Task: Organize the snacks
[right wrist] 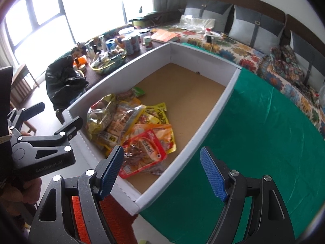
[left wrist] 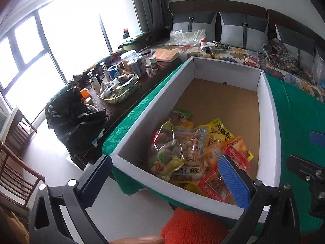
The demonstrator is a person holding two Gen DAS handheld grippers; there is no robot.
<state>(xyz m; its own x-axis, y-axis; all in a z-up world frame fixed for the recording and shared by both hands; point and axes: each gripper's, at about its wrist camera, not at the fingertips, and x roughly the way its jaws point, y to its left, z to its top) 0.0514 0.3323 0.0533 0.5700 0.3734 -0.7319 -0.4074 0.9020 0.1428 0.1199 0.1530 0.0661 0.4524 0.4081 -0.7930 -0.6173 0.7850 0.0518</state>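
Snack packets [left wrist: 195, 152]: assorted sealed pouches in yellow, orange, red, green and clear film, lying flat and overlapping in one loose heap. Location: near-left part of an open white-walled cardboard box [right wrist: 213, 109] with brown floor; far half of floor bare.

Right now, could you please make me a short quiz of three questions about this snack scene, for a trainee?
1. True or false: the snack packets lie on the green cloth.
2. Which end of the white box is bare? A) the end near the tools B) the far end
3. Fill in: both the left tool and the right tool are ____.

Key: 1 false, they lie inside the box; 2 B; 3 open, nothing is held.
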